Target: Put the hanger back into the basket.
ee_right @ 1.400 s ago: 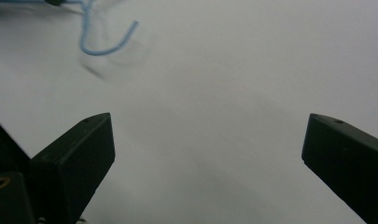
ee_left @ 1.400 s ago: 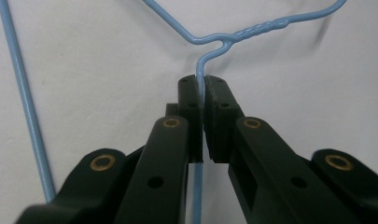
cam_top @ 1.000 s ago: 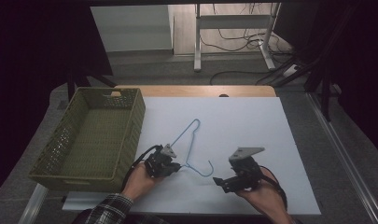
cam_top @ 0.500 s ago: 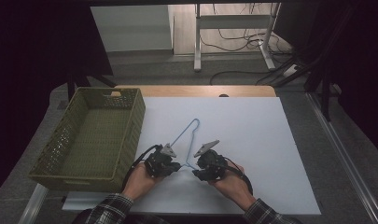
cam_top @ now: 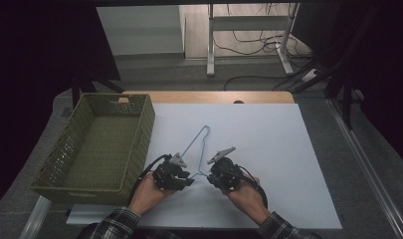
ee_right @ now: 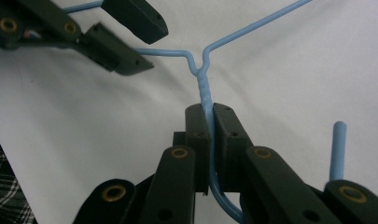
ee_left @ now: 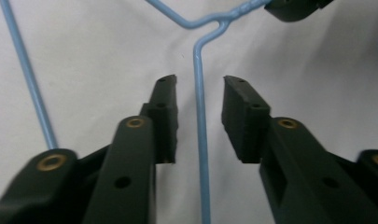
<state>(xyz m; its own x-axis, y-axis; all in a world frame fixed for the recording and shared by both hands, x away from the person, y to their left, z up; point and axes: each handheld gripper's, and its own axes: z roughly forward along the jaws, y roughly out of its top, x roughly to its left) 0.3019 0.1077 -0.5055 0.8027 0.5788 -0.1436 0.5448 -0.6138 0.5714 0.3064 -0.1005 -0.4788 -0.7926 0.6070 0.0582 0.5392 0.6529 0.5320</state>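
Blue wire hanger [cam_top: 196, 149] is laid flat on the white table [cam_top: 288, 149], near the front edge, its hook end between the two hands. Big change from a second ago: the right gripper [ee_right: 207, 116], which was parked well off to the right, has been brought in and is now clamped on the twisted neck just below the hook. So the hanger looks handed over, or at least pinned from that side. The left gripper [ee_left: 199, 100] is spread wide, with one shoulder wire running between its jaws but not touched by either.

Counted up: one hanger, two grippers, one green woven basket [cam_top: 97, 144] sitting empty at the left, and one table.
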